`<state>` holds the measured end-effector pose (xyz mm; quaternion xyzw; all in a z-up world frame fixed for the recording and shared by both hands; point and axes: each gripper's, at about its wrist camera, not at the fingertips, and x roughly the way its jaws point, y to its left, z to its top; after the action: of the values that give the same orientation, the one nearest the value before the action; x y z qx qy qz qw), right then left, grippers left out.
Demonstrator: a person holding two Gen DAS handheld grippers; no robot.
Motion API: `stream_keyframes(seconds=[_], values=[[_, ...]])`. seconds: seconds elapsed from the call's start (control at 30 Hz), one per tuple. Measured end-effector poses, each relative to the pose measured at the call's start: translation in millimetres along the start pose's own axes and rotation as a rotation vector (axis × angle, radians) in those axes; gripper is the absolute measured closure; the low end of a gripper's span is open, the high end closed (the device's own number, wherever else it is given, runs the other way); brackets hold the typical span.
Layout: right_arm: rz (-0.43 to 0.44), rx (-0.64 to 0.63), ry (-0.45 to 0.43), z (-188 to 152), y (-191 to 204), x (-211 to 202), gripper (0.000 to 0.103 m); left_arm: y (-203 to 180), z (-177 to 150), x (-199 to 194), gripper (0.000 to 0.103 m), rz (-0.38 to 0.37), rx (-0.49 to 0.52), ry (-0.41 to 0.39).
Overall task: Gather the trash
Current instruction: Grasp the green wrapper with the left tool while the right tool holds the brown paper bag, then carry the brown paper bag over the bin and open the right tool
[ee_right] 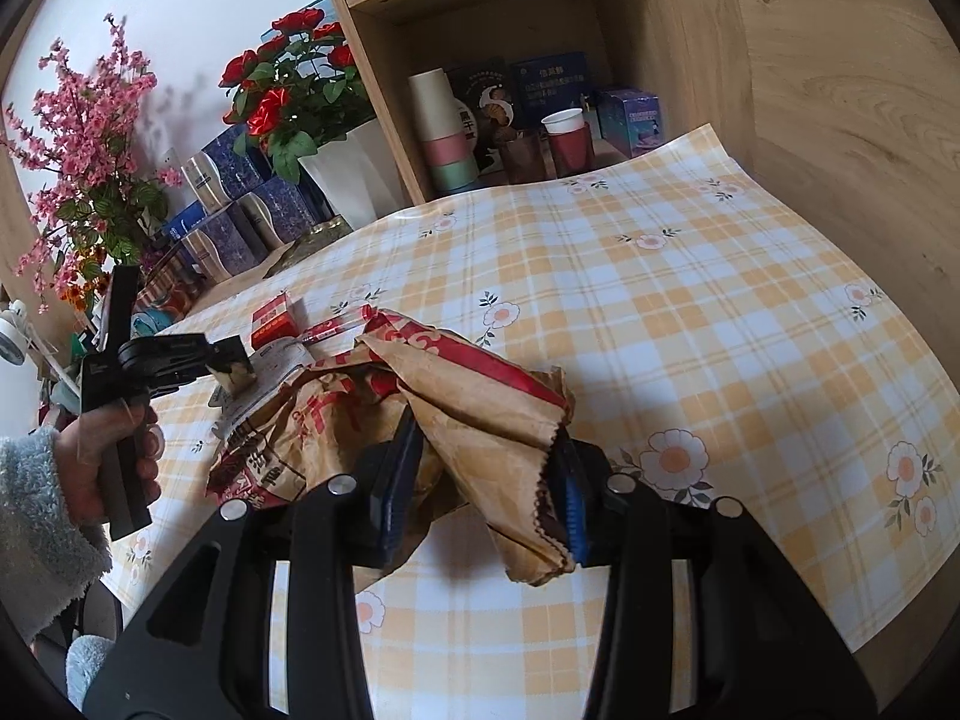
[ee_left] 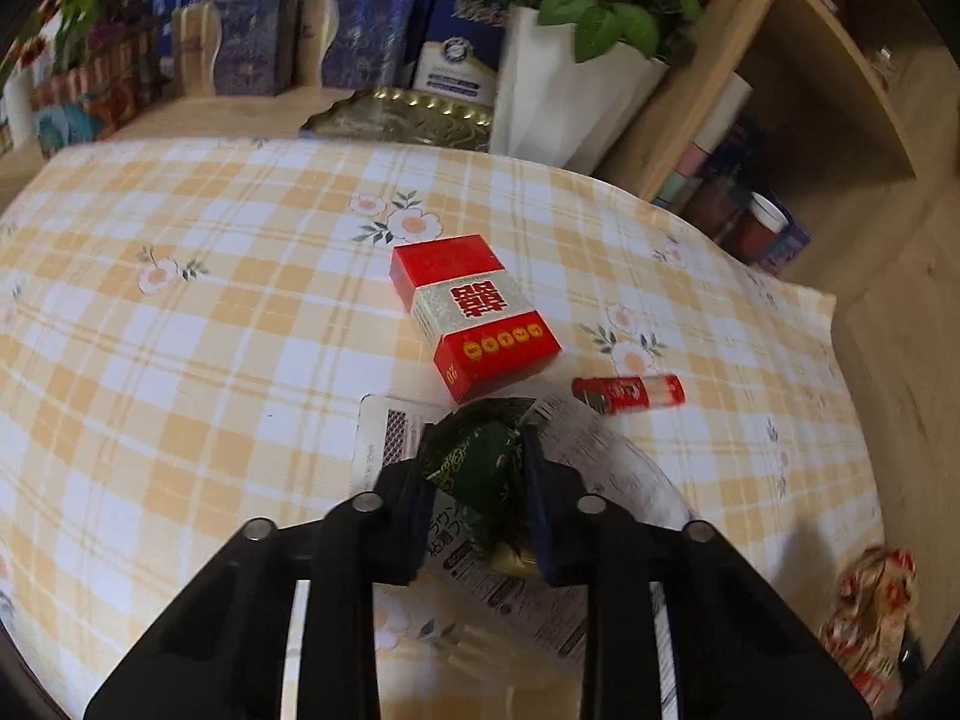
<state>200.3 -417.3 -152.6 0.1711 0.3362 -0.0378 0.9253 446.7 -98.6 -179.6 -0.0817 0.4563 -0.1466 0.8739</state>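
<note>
counter [ee_right: 690, 324]: covered in a yellow-check floral cloth, mostly bare on the right side, all the litter bunched up toward the left-middle.

paper bag [ee_right: 480, 396]: crumpled brown-and-red thing, looks like the collecting bag. The right tongs [ee_right: 480, 498] are clamped on its rim, holding it up over the counter with the mouth facing toward the other hand.

printed wrapper [ee_left: 576, 438]: flat white sheet with a barcode and Japanese-looking text, lying on the counter just under the left tongs. Not picked up yet, I'd say.

cigarette pack [ee_left: 475, 315]: red, lying flat just beyond the wrapper, untouched.

green wrapper [ee_left: 480, 468]: dark green crinkly packet with gold pattern, pinched between the left tongs [ee_left: 480, 510], just short of the bag's mouth going by the right camera.

red tube [ee_left: 629, 394]: small, lighter-ish, lying right of the pack. Can't say for sure what it is.

progress: early-to-middle, my guess. One piece is in the tongs and heading for the bag; the pack, tube and flat wrapper are left.

hard to see: inside of the bag is hidden, so no idea what's already in there. Left view is motion-smeared at the edges, and the bag only shows there as a blurry scrap in the lower right corner.
</note>
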Motion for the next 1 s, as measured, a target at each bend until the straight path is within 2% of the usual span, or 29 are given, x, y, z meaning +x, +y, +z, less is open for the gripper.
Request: stream_keyframes(seconds=[0.37,0.53,0.7,1.0], values=[[0.045,-0.008,-0.008,-3,23,-9,0.061,13,-14,-96,0.082,-0.075,0.062,-0.125],[0.077,-0.032,-0.001,-9,41,-19,0.061,24,-44,-146,0.082,-0.079,0.079,-0.159],[0.107,-0.067,0.006,-19,58,-34,0.061,39,-83,-189,0.082,-0.090,0.056,-0.147],[0.141,-0.118,0.037,-47,77,-64,0.061,58,-152,-244,0.082,-0.077,0.013,-0.154]])
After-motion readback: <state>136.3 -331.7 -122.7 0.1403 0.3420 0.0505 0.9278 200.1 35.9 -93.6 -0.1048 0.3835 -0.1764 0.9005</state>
